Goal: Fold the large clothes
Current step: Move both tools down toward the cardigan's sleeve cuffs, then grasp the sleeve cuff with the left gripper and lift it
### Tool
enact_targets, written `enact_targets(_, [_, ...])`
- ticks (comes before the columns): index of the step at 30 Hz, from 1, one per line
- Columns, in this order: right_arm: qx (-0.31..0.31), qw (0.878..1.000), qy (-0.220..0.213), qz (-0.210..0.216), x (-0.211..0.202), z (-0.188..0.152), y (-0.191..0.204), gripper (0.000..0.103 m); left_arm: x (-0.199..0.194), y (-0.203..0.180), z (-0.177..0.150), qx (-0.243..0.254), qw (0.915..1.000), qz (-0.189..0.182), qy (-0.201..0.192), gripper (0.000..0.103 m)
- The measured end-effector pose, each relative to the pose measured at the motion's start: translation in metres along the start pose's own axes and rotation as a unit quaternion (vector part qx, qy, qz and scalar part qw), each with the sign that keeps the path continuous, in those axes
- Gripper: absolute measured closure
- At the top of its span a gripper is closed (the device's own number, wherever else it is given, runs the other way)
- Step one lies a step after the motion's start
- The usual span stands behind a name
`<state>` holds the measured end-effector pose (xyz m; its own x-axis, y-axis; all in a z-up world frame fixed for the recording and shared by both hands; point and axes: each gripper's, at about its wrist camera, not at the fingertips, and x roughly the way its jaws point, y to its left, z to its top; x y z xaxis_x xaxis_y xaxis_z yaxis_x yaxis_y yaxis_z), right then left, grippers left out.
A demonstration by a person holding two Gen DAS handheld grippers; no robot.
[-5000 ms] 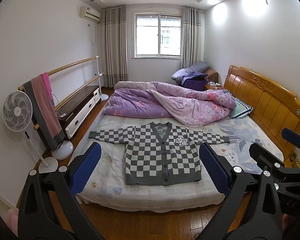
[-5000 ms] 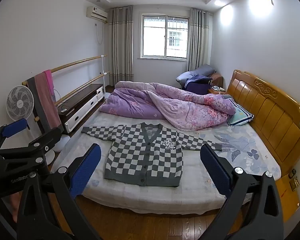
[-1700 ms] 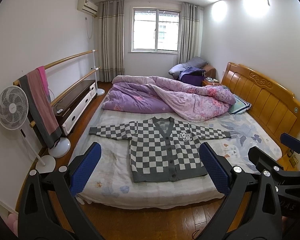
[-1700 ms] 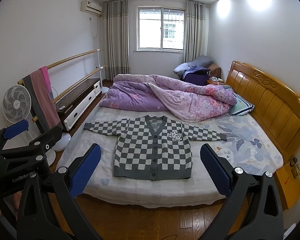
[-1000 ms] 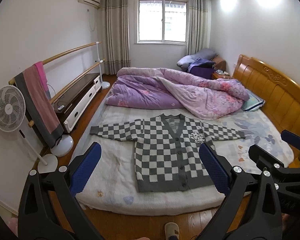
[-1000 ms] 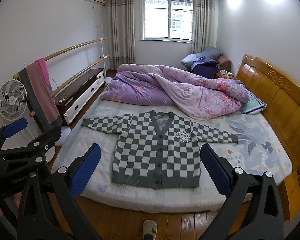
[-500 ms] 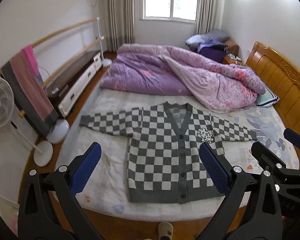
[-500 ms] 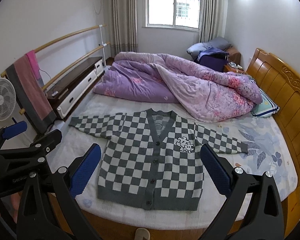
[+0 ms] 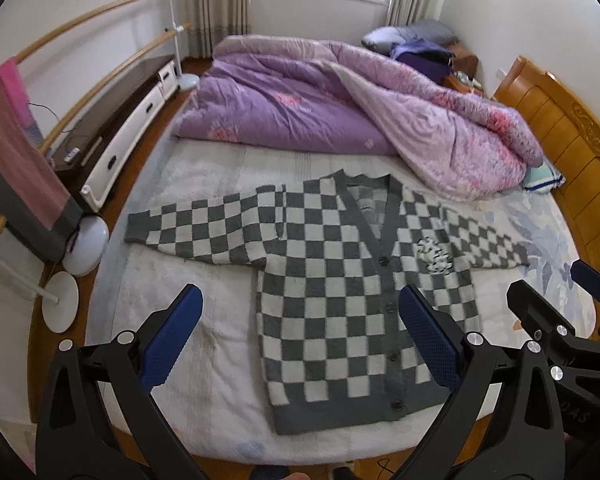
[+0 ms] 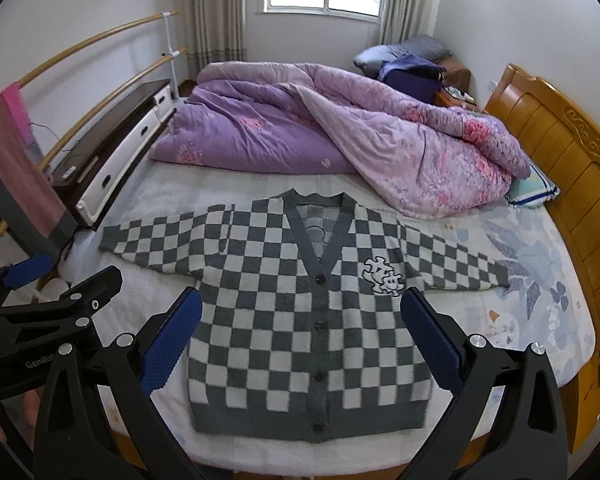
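Grey-and-white checked cardigan lies flat and buttoned, front up, on the bed, its hem at the near edge and both sleeves spread toward the side edges. My left tool and my right tool hang above that near edge, each spread wide with nothing between the blue pads, neither touching the knit. Purple quilt is bunched along the far edge. Wooden headboard closes the bed's right side; a pink and grey towel hangs on a rail beyond the left side.
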<state>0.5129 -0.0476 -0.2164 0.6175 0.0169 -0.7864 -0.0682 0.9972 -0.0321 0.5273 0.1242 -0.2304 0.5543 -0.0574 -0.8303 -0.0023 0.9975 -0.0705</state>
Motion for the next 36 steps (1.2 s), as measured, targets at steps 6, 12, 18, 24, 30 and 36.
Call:
enact_targets(6, [-0.004, 0.999, 0.033, -0.018, 0.081, 0.016, 0.043, 0.007, 0.081, 0.053, 0.020, -0.016, 0.9989, 0.003, 0.043, 0.005])
enact_targets(12, [-0.006, 0.998, 0.066, -0.008, 0.167, 0.024, 0.072, 0.007, 0.151, 0.099, 0.031, -0.059, 0.9960, 0.022, 0.064, 0.005])
enact_targets(18, [-0.029, 0.997, 0.074, 0.017, 0.250, 0.021, 0.099, 0.007, 0.220, 0.147, 0.028, -0.106, 0.9894, 0.064, 0.076, 0.005])
enact_targets(24, [-0.052, 0.995, 0.081, 0.034, 0.319, 0.011, 0.115, 0.042, 0.300, 0.248, 0.001, -0.233, 0.9659, 0.067, 0.089, 0.005])
enact_targets(30, [-0.035, 0.985, 0.119, 0.117, 0.383, 0.001, 0.125, 0.077, 0.349, 0.345, -0.033, -0.372, 0.9221, 0.071, 0.079, 0.005])
enact_targets(36, [-0.020, 0.981, 0.122, 0.152, 0.420, 0.000, 0.140, 0.077, 0.379, 0.395, -0.035, -0.436, 0.8951, 0.083, 0.044, 0.006])
